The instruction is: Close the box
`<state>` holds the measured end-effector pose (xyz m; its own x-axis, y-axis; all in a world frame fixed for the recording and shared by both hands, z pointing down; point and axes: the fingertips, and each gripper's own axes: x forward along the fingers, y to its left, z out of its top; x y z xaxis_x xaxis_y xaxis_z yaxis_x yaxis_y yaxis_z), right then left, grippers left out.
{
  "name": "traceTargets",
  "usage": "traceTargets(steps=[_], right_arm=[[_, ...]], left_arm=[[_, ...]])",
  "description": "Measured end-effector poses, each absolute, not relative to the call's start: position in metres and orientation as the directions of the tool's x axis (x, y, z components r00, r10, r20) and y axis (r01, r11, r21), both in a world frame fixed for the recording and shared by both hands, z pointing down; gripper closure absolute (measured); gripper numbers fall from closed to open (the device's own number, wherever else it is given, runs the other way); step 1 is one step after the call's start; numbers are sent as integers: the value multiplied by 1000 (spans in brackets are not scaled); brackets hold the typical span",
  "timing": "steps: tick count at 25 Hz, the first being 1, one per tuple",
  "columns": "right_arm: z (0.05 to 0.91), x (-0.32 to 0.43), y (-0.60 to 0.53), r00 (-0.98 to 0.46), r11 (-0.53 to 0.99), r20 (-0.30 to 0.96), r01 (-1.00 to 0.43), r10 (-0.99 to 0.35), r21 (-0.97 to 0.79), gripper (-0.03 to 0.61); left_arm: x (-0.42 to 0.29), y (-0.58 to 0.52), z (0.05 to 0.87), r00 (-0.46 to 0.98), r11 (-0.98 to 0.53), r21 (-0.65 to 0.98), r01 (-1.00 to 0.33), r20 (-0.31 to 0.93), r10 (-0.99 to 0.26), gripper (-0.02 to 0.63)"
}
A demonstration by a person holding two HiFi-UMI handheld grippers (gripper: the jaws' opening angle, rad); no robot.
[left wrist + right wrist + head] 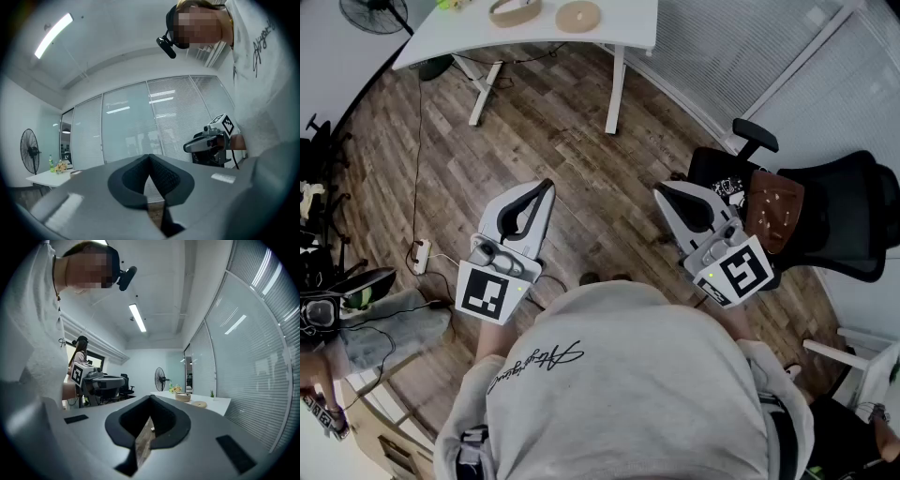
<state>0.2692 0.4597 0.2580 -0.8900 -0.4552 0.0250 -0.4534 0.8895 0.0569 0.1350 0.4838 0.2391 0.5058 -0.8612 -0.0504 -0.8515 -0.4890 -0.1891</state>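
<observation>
A round wooden box [516,11] and its flat round lid [578,16] lie side by side on the white table [619,28] at the far end of the room. The right gripper view shows the box [183,397] and lid [199,404] small and distant. I hold both grippers in front of my chest over the wooden floor, far from the table. My left gripper [547,185] is shut with nothing between its pads [161,176]. My right gripper [660,190] is likewise shut and empty, its pads [164,416] touching at the tip. Each gripper view shows the other gripper beside it.
A black office chair [825,216] with a brown bag on it stands close at my right. A power strip [419,255] and cable lie on the floor at left. A standing fan [375,14] is by the table. Another person [319,319] sits at far left.
</observation>
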Motion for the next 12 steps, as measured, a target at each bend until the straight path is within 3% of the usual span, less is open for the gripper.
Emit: traceTargets(steps=[12], right_arm=[[264,267,468,-894,894,48,-440,-445,87,578]], left_arm=[[136,486,245,505,-489,-186,-852,-44,-862,617]])
